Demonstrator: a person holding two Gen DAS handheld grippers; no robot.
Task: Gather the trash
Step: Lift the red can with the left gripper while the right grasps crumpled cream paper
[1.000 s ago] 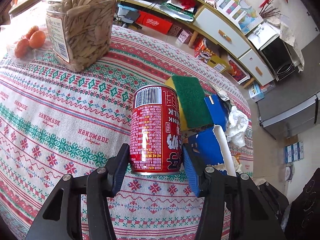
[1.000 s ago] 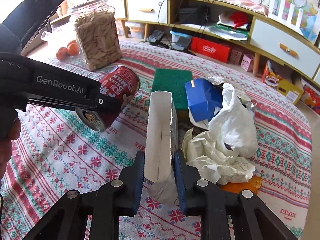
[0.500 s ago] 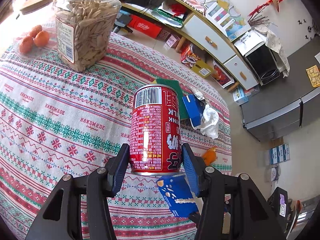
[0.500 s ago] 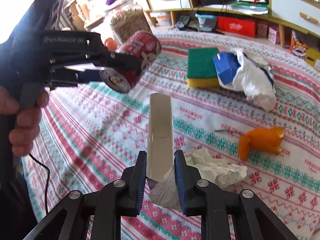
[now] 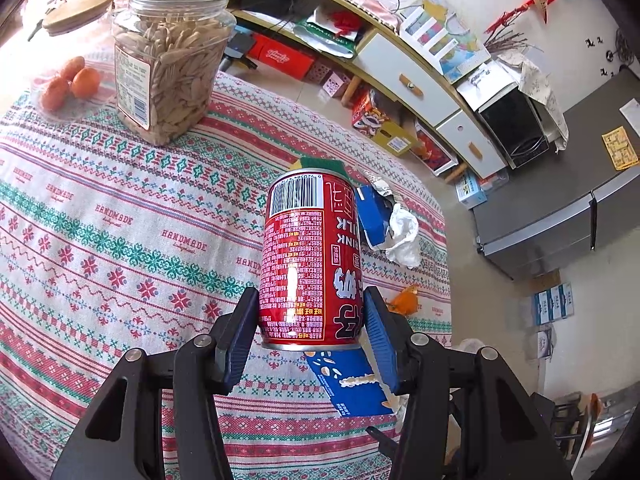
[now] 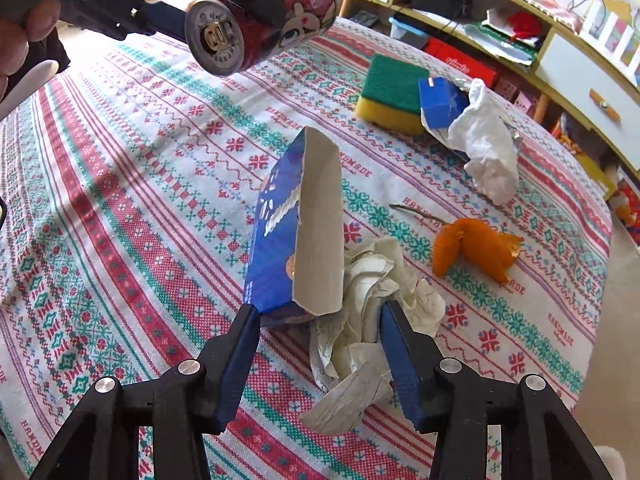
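Red can (image 5: 312,258) pinched in left hand-held gripper (image 5: 308,332); right hand-held gripper (image 6: 320,344) spread around blue carton (image 6: 296,232).

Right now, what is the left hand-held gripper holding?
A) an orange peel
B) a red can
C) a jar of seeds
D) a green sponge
B: the left hand-held gripper has its two blue fingers closed on the sides of the red can, which is held up off the table; the sponge, peel and jar all rest on the tablecloth.

A home living room: patterned tablecloth (image 5: 120,220), seed jar (image 5: 168,60), cluttered sideboard (image 5: 400,76), microwave (image 5: 516,128).
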